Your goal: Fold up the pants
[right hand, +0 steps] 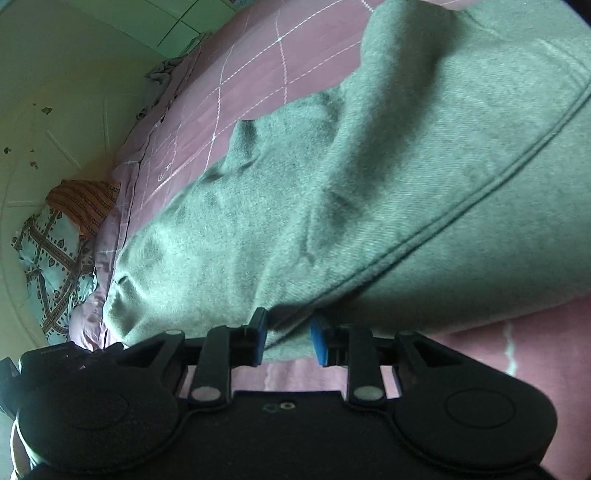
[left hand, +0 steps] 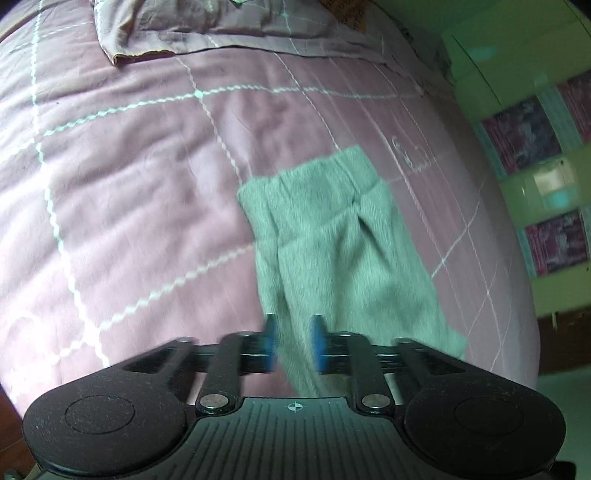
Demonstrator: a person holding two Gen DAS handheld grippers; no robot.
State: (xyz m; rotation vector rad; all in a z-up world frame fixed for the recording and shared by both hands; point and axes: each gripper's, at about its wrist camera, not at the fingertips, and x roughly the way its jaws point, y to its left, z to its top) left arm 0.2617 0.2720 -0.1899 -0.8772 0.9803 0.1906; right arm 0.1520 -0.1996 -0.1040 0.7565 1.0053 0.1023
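Note:
Grey-green pants (left hand: 332,240) lie on a pink quilt (left hand: 129,184) with white grid lines, folded lengthwise with the waistband at the far end. My left gripper (left hand: 294,343) hovers at the near end of the legs. Its blue pads (left hand: 271,343) stand apart, with the cloth running loosely between them, unpinched. In the right wrist view the pants (right hand: 369,184) fill most of the picture, a seam running diagonally across them. My right gripper (right hand: 289,338) is at their near edge, its blue pads (right hand: 317,343) apart with the hem lying slack between them.
A bunched pink sheet (left hand: 184,26) lies at the head of the bed. A green tiled wall (left hand: 524,136) with dark patterned tiles runs past the bed's right edge. A blue patterned pillow (right hand: 48,266) and an orange striped cloth (right hand: 85,206) sit by the wall.

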